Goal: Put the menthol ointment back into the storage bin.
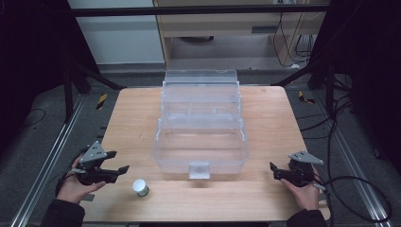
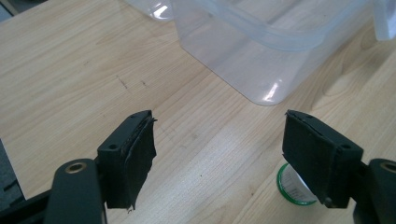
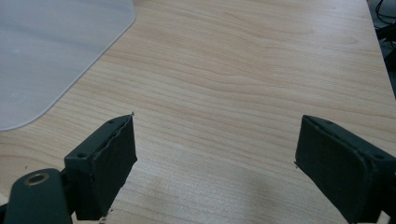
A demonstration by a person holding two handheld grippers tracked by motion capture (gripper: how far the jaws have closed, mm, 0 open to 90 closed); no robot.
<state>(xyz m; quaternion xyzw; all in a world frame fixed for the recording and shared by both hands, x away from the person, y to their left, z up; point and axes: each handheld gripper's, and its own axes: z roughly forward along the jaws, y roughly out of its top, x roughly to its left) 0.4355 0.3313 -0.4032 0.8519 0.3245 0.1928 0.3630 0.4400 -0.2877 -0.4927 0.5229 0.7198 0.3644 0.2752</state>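
The table (image 1: pixel 127 118) was pale wood-grain, the bin (image 1: pixel 201 137) clear, the jar (image 1: pixel 140 187) white-lidded with a green rim, both grippers (image 1: pixel 119 162) (image 1: pixel 273 170) black with grey plates.

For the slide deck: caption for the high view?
Open left gripper and right gripper flank a clear tiered plastic box on a wooden table; small white-capped jar nearby.

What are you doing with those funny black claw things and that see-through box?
A person sits at a light wooden table holding a black two-jaw gripper in each hand. The left gripper and the right gripper are both open and hold nothing. A big clear plastic box with its lid open stands in the middle. A small white round jar with a green rim stands near the left gripper, untouched.
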